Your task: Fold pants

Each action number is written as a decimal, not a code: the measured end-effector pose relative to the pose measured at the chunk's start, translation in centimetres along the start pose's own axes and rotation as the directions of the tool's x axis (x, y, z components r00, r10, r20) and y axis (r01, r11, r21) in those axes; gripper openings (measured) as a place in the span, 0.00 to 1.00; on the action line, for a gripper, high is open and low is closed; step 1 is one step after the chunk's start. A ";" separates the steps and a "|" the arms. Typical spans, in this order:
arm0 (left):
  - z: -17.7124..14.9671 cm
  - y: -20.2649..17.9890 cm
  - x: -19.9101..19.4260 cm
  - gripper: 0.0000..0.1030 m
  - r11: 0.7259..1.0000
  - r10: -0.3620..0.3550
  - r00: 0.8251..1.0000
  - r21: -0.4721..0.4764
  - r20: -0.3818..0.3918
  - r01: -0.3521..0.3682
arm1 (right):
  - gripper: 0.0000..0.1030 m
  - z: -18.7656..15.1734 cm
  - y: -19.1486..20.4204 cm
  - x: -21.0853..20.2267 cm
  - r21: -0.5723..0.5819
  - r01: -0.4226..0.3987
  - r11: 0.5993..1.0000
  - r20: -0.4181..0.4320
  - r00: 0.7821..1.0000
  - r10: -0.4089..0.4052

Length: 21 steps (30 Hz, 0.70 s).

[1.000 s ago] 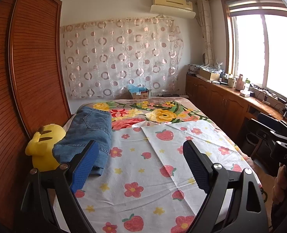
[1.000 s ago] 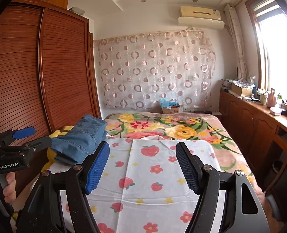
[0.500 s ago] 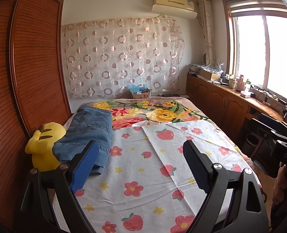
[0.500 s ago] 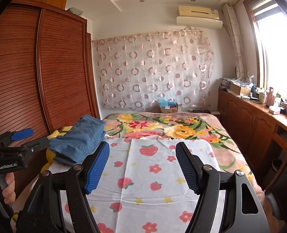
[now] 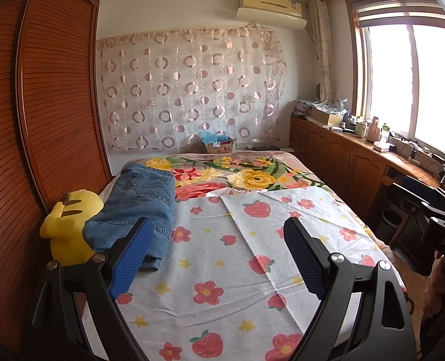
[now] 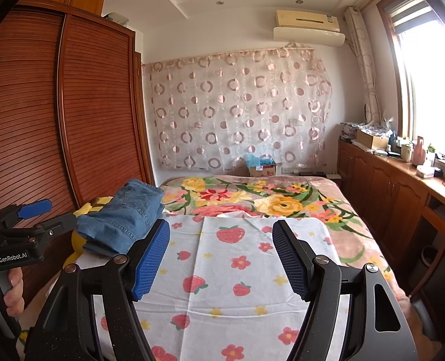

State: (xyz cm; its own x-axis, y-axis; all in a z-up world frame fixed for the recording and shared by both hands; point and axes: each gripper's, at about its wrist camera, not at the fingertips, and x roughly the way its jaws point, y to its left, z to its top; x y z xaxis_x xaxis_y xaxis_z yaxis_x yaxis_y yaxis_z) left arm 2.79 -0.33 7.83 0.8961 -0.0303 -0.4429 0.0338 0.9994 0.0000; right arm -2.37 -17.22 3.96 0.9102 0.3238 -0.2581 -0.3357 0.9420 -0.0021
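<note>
Left gripper (image 5: 218, 257) fingers spread, empty. Right gripper (image 6: 221, 258) fingers spread, empty. Folded pants (image 5: 138, 207) on bed (image 5: 222, 270), beyond left finger, leaning on plush (image 5: 69, 225).

A home bedroom: a bed (image 5: 328, 210) spread with a strawberry-print sheet (image 5: 222, 270) over a floral blanket (image 5: 252, 174), a slatted wooden wardrobe (image 6: 72, 120) alongside, a wall air conditioner (image 5: 270, 3) (above a circle-patterned curtain (image 5: 192, 90)) and cluttered window-side cabinets (image 6: 388, 186).
</note>
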 end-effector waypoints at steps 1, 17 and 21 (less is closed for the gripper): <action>0.0 0.0 0.0 0.86 1.000 0.000 1.000 0.001 0.000 0.000 | 0.71 0.0 0.0 0.0 0.001 -0.001 1.000 0.000 1.000 0.001; -0.1 -0.1 -0.3 0.86 1.000 0.000 1.000 0.000 0.001 0.000 | 0.71 0.0 -0.2 0.1 -0.001 -0.001 1.000 -0.002 1.000 0.001; -0.1 -0.1 -0.3 0.86 1.000 0.000 1.000 0.002 0.001 0.000 | 0.71 -0.1 -0.1 0.0 -0.001 -0.002 1.000 -0.002 1.000 0.002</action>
State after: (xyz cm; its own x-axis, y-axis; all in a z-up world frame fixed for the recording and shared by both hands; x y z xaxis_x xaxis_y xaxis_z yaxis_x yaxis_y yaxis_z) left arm 2.52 -0.39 7.88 0.8967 -0.0299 -0.4416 0.0341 0.9994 0.0015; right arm -2.33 -17.35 3.83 0.9092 0.3251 -0.2600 -0.3375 0.9413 -0.0030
